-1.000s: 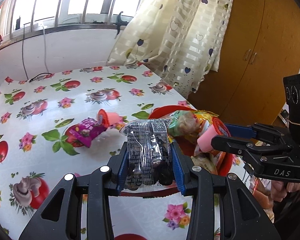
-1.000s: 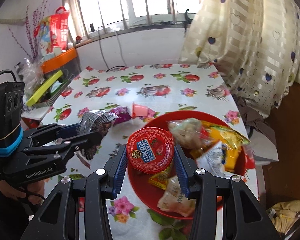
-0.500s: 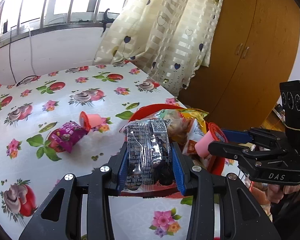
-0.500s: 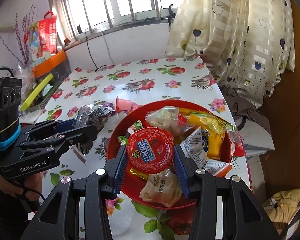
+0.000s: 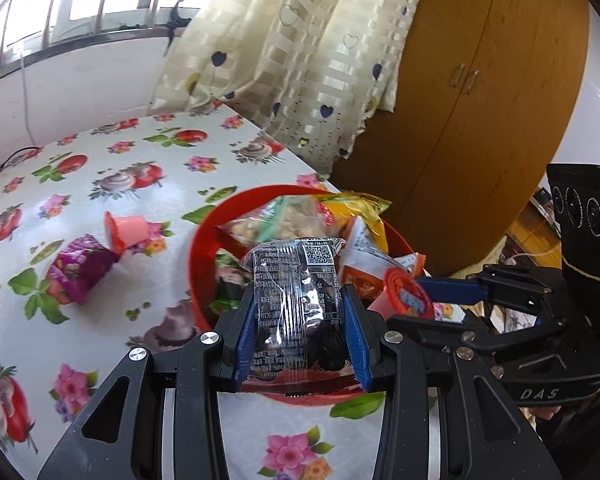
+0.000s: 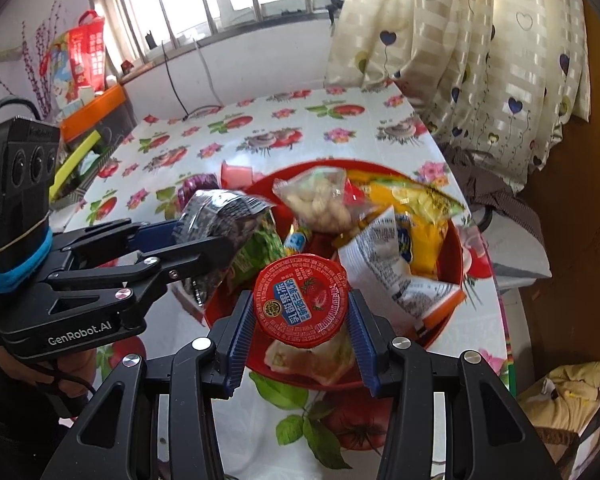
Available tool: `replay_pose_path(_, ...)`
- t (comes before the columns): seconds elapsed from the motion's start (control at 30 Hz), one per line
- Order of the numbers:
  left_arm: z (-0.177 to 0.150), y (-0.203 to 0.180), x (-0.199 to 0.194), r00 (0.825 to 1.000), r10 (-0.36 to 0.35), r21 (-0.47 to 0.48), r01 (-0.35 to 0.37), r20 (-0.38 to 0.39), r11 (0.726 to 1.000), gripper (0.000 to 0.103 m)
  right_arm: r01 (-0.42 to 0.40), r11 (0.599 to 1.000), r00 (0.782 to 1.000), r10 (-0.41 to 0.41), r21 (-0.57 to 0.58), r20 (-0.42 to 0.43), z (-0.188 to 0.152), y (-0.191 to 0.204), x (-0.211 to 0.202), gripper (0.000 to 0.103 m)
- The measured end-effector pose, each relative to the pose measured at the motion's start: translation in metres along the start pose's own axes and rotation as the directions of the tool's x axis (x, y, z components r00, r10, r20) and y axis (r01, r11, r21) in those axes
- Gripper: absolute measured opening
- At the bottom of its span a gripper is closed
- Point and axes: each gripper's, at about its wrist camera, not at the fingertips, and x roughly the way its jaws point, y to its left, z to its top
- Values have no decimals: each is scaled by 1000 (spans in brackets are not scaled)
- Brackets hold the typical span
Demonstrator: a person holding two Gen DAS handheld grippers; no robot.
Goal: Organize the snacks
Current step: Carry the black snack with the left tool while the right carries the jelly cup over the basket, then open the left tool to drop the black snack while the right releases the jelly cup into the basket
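Observation:
My left gripper (image 5: 298,304) is shut on a clear packet of dark snacks (image 5: 296,292) and holds it over the near rim of the red bowl (image 5: 204,224). My right gripper (image 6: 300,304) is shut on a pink jelly cup with a red foil lid (image 6: 301,302), held above the red bowl (image 6: 456,248). The bowl holds several snack packets, among them a yellow one (image 6: 412,204) and a pale one (image 6: 324,200). Each gripper shows in the other view: the right (image 5: 440,292), the left (image 6: 204,236).
On the flowered tablecloth (image 5: 80,184) left of the bowl lie a pink jelly cup (image 5: 126,230) and a purple packet (image 5: 80,268). The table edge, a curtain (image 5: 300,60) and a wooden cupboard (image 5: 480,100) are to the right. An orange tray (image 6: 96,108) stands far left.
Both grippers have moved forward over the red bowl with their snacks still held. The left packet now hangs above the bowl's near rim, and the jelly cup sits lower over the packets.

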Motion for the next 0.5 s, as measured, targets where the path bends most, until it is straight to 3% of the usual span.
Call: replay_pose_path(0.5, -5, -3, 28, 998, -35, 6, 36, -45, 999, 41, -24, 999, 999, 23, -21, -45, -3, 0, 13, 44)
